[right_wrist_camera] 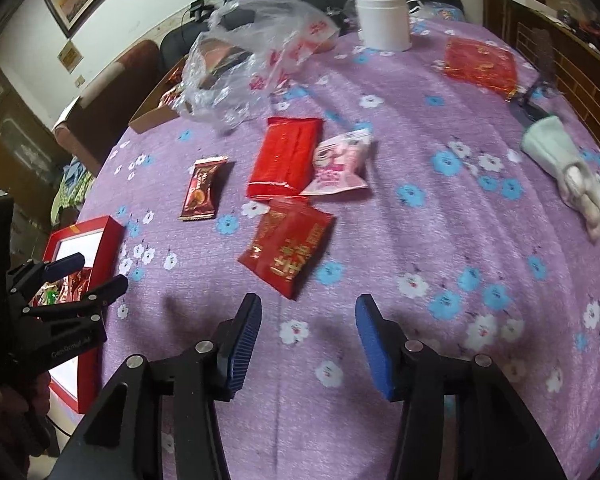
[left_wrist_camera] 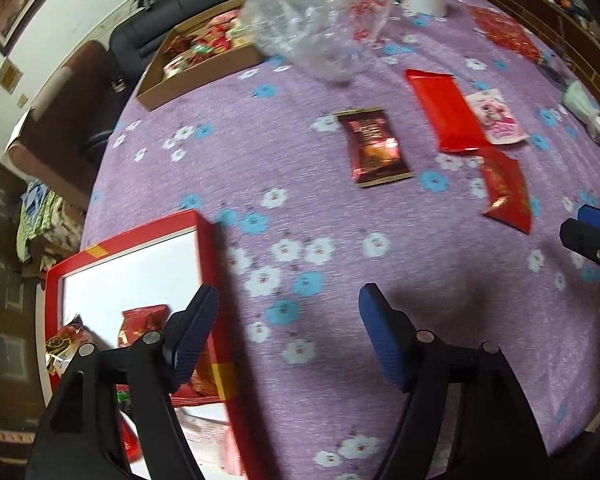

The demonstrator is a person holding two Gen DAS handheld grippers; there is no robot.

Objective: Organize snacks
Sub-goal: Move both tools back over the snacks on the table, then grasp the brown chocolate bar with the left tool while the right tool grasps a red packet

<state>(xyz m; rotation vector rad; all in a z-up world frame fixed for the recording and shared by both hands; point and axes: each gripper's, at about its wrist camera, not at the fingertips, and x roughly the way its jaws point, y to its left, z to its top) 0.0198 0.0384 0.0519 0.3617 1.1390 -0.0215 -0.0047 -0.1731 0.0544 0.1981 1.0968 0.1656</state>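
Both claws, left and right, spread, angled tableward

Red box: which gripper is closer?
Left. The left gripper hangs over the red box's near rim, one finger above its inside. The right gripper is off to the side over bare cloth, clear of the box. Both are open and empty.
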